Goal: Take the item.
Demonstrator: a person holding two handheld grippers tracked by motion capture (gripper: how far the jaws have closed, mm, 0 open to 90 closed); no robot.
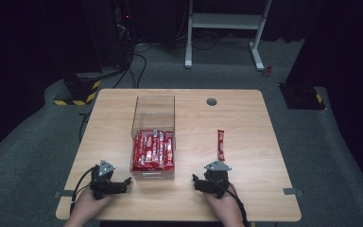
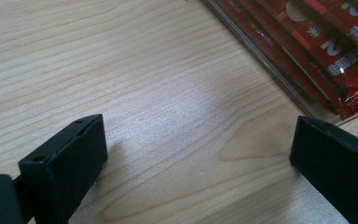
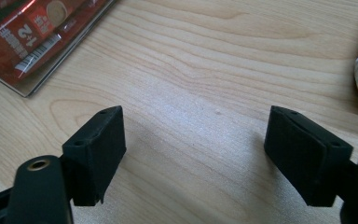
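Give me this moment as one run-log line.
left gripper: open, empty | right gripper: open, empty | red packets: in clear box | loose packet: on table

A white "2" shows on the red packets (image 2: 335, 42) in the clear box (image 1: 153, 113)

Light wood tabletop (image 1: 246, 118), rounded corners, a round grey cable hole (image 1: 211, 101) near its far edge. Grey carpet floor (image 1: 33, 146) all round. Beyond the far edge a white metal frame (image 1: 227, 21) on two feet. Black cables (image 1: 134, 66) trail across the carpet far left. Black bases with yellow-black hazard stripes (image 1: 78, 92) left and right. Surroundings dark, walls unreadable.
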